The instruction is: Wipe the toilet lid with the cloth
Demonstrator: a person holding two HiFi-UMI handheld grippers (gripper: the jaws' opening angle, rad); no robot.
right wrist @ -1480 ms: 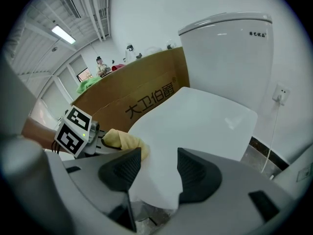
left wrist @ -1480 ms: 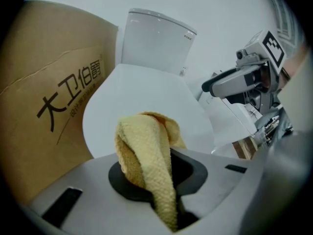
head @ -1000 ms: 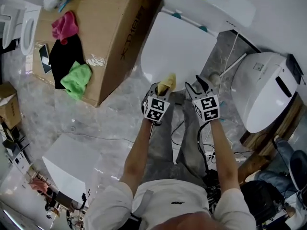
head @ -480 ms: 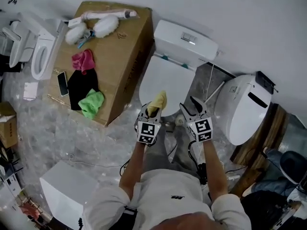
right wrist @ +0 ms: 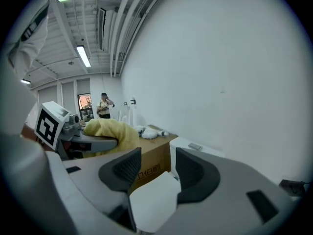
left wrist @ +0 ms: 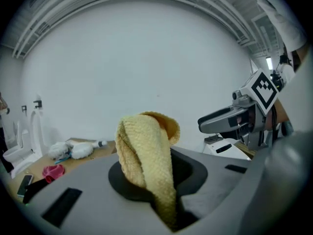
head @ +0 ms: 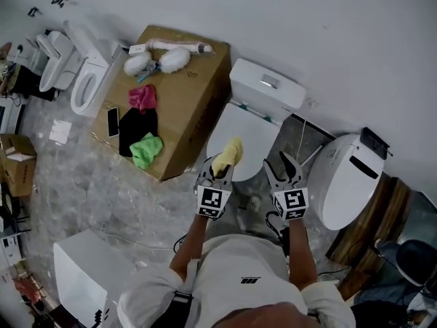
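The left gripper point(head: 218, 171) is pinching the yellow cloth point(head: 227, 154). In its own view, the jaws of the gripper point(left wrist: 157, 199) are pressed on the cloth's point(left wrist: 146, 155) lower end and the rest stands up in a fold. The right gripper point(head: 287, 168) is spread with nothing held, and the white lid point(right wrist: 152, 199) shows through its gap point(right wrist: 155, 173). From the head view the cloth sits over the near edge of the closed lid point(head: 249, 135) — contact cannot be told.

Each gripper's cube bears a black-and-white square marker. The box point(right wrist: 149, 168) has dark print on its side, too small to read. On the box point(head: 194, 91) top lie a pink rag point(head: 142, 96), a black one point(head: 136, 130), a green one point(head: 147, 149), a phone point(head: 113, 121) and white dusters point(head: 160, 59).
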